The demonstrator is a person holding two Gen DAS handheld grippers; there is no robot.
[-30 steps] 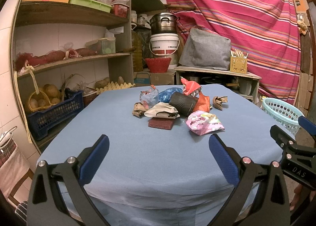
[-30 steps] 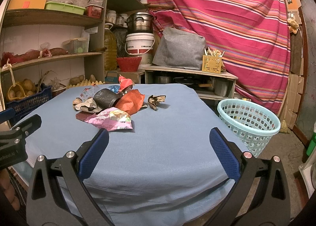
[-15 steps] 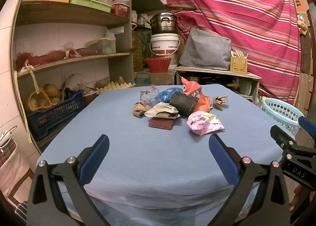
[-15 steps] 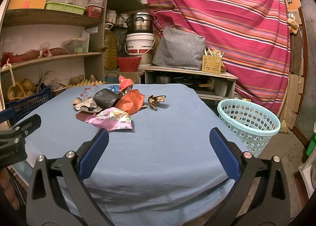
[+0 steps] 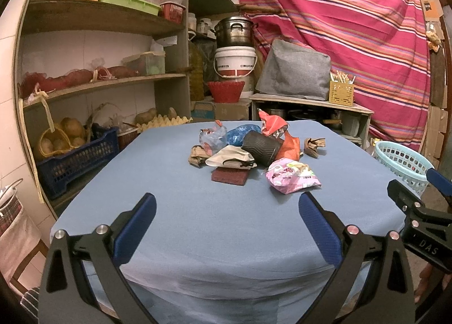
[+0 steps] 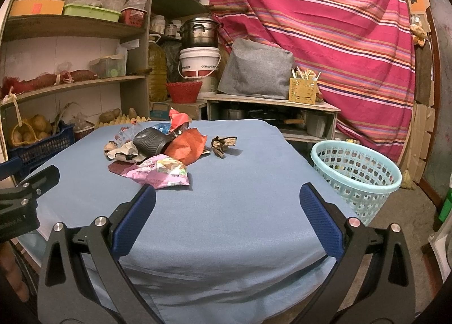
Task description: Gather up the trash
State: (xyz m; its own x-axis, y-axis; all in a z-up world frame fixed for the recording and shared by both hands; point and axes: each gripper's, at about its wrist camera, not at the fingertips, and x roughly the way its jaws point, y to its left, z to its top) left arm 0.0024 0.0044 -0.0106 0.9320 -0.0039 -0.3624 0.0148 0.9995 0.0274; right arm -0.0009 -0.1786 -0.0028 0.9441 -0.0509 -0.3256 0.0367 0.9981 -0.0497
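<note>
Two spread claws (image 5: pixel 226 208) (image 6: pixel 227 199) before trash pile (image 5: pixel 254 151)

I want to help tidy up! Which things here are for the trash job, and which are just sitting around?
For the job: pink wrapper, orange wrapper, black cup, brown scrap, basket.

Just lying about: pot, bucket, potatoes, grey bag.

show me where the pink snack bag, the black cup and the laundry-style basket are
pink snack bag (image 6: pixel 158 172), right wrist view, middle of the bag.
black cup (image 5: pixel 261 148), left wrist view, ribbed side.
basket (image 6: pixel 356 179), right wrist view, front wall.
</note>
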